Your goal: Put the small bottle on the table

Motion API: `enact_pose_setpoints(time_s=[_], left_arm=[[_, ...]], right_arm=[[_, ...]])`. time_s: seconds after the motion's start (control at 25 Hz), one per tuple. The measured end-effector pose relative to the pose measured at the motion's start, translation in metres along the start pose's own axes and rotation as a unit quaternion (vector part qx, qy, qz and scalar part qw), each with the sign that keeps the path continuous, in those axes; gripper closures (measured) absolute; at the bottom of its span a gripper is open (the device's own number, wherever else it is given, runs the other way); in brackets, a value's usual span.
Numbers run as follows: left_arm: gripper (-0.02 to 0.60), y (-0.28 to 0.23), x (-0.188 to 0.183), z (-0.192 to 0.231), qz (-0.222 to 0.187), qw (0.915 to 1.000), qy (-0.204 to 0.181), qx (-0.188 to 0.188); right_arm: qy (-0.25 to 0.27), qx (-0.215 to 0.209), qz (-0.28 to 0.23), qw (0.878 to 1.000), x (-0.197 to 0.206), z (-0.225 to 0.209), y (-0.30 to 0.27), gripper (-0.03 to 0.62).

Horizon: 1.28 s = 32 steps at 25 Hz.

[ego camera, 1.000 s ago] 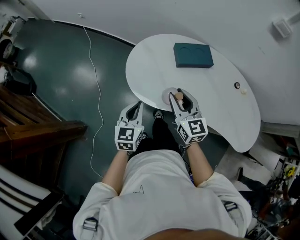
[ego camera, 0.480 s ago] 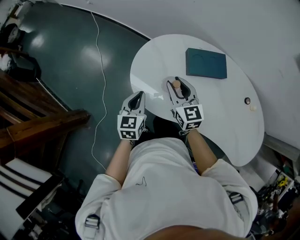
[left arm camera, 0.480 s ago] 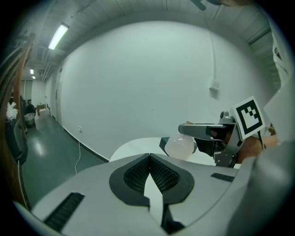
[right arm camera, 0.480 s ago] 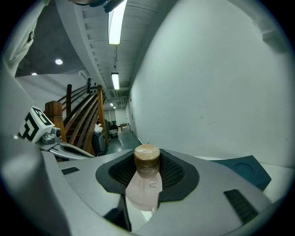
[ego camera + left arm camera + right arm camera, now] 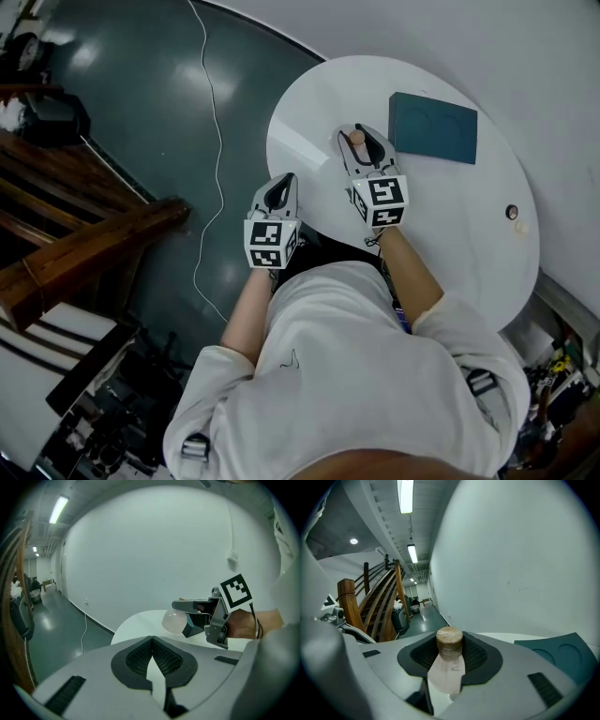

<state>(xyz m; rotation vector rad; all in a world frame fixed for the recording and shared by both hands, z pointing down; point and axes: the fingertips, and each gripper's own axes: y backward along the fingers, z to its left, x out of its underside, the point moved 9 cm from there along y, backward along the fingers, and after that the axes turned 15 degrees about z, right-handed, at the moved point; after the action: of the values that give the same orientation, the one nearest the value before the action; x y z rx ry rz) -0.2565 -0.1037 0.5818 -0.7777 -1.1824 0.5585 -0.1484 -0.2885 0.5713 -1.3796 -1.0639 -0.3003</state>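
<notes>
The right tool (image 5: 358, 132) is clamped on the small bottle (image 5: 449, 660), which stands cork-up between its jaws over the round white surface (image 5: 309, 98), near a teal block (image 5: 433, 127). The left tool (image 5: 152, 641) is clenched and empty, at the surface's near edge.

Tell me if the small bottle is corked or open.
Corked: a brown cork plugs the bottle, whose neck is clamped between the right gripper's jaws.
</notes>
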Motion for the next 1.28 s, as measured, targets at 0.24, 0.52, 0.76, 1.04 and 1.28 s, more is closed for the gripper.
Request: enact_pose_setpoints(time_s=[0.24,0.52,0.76,1.04,1.28], left_arm=[[0.569,-0.013,-0.010,0.011,0.018,0.9996,0.018,-0.006],[0.569,-0.024,-0.011,0.018,0.032,0.9989,0.032,-0.013],[0.569,-0.030,-0.016,0.014,0.044,0.9984,0.033,-0.011],[0.569,-0.037,-0.022,0.010,0.048,0.9983,0.031,-0.010],[0.569,-0.045,-0.020,0.001,0.050,0.9983,0.030,-0.009]], right_arm=[[0.002,0.009,0.027,1.000,-0.012,-0.010,-0.037,0.457],[-0.002,0.031,0.044,0.999,-0.014,-0.030,-0.066,0.456],[-0.010,0.052,0.062,0.997,-0.013,-0.037,-0.077,0.456],[-0.024,0.061,0.068,0.995,-0.008,-0.041,-0.084,0.456],[-0.024,0.072,0.079,0.994,0.004,-0.050,-0.086,0.454]])
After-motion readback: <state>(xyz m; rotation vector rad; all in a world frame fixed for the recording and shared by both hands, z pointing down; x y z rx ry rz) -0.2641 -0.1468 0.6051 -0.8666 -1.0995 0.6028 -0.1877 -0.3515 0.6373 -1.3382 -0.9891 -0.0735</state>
